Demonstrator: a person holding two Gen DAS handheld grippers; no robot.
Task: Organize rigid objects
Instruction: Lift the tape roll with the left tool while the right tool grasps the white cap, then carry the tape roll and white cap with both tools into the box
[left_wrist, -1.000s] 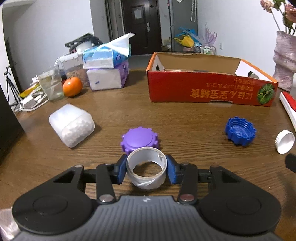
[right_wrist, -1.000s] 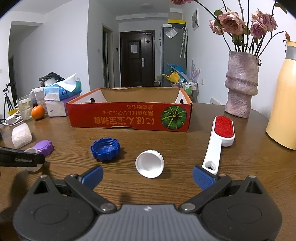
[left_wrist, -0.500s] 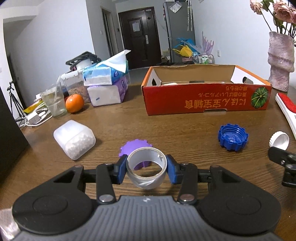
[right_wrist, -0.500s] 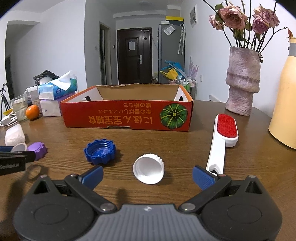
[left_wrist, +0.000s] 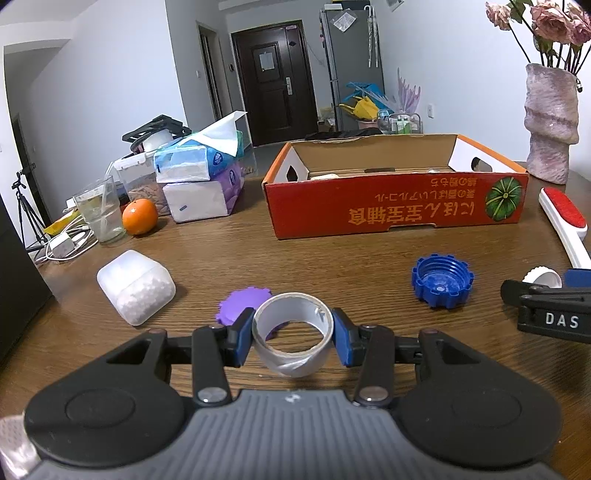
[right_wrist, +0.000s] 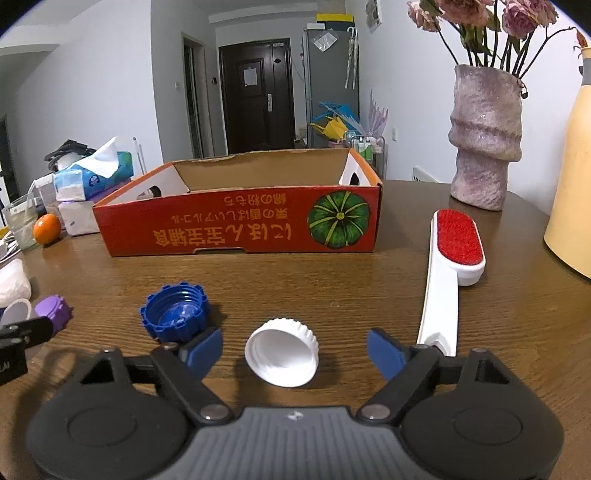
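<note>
Left wrist: tape ring (left_wrist: 293, 334) clamped; right wrist: yellow jug (right_wrist: 570, 192).

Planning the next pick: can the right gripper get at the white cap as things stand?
Probably yes: the white cap lies between the right gripper's closing jaws, untouched, with nothing in the way.

From my left view, bare brown wooden surface (left_wrist: 332, 254) runs clear up to the open red cardboard box (left_wrist: 395, 210). The ridged blue plastic cap (right_wrist: 175, 317) and long white-handled red lint brush (right_wrist: 448, 273) flank my right side's lane; between them the surface is free.
</note>
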